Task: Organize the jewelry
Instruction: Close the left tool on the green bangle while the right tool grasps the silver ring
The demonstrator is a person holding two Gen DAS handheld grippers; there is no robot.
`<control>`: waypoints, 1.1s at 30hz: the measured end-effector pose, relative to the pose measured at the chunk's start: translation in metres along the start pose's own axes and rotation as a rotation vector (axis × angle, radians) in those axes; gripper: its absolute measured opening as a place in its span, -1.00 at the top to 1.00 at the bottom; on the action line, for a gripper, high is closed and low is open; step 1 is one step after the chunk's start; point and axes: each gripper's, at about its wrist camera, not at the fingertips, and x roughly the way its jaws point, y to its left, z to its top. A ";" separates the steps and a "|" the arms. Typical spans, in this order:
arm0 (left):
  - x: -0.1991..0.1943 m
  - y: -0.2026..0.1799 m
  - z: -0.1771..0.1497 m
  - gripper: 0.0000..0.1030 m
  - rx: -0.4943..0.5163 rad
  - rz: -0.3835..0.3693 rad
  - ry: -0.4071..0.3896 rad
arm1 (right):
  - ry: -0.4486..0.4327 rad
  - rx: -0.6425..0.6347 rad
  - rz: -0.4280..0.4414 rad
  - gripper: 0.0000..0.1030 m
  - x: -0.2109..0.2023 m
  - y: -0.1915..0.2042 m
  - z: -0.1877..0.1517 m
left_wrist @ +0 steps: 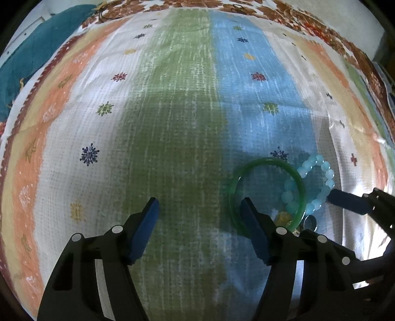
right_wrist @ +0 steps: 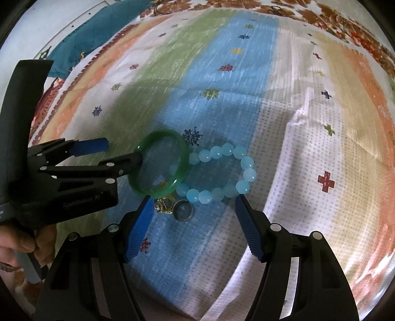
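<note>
A green bangle (left_wrist: 293, 176) (right_wrist: 184, 149) lies on the striped cloth, overlapping a light-blue bead bracelet (left_wrist: 327, 174) (right_wrist: 248, 164). A silver ring (right_wrist: 183, 210) and a small gold piece (right_wrist: 165, 205) lie just below the bangle. My left gripper (left_wrist: 199, 206) (right_wrist: 122, 150) is open; its right finger reaches to the bangle's left rim. My right gripper (right_wrist: 192, 200) is open, its fingertips just short of the bracelet and ring. One of its fingers (left_wrist: 348, 198) shows in the left wrist view beside the beads.
The striped, patterned cloth (left_wrist: 187, 103) (right_wrist: 296, 103) covers the whole surface, with a fold (right_wrist: 300, 116) to the right of the jewelry. A teal cloth (left_wrist: 37, 49) (right_wrist: 103, 29) lies at the far left. A floral border (left_wrist: 246, 7) runs along the far edge.
</note>
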 end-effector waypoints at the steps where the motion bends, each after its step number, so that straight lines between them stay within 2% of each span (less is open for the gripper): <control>1: 0.000 -0.003 0.000 -0.27 0.012 0.009 -0.003 | 0.003 0.002 0.000 -0.32 0.001 0.000 0.001; 13: 0.002 -0.007 -0.002 -0.19 0.042 0.021 -0.015 | 0.009 -0.004 -0.042 -0.05 0.006 -0.002 0.000; 16: 0.001 -0.009 -0.003 -0.05 0.052 0.002 -0.017 | 0.008 -0.006 -0.050 0.02 0.007 -0.002 -0.001; 19: 0.002 -0.006 -0.003 0.16 0.043 -0.008 -0.015 | 0.003 0.019 -0.050 0.26 0.005 -0.009 -0.002; 21: 0.002 -0.001 -0.001 0.44 0.033 -0.003 -0.016 | 0.000 0.043 -0.036 0.34 0.003 -0.015 -0.002; 26: 0.002 0.006 -0.001 0.83 0.020 0.015 -0.020 | 0.003 0.050 -0.003 0.63 0.003 -0.017 -0.004; 33: -0.001 0.006 -0.006 0.87 0.048 0.035 -0.026 | -0.003 0.014 -0.038 0.63 0.001 -0.010 -0.005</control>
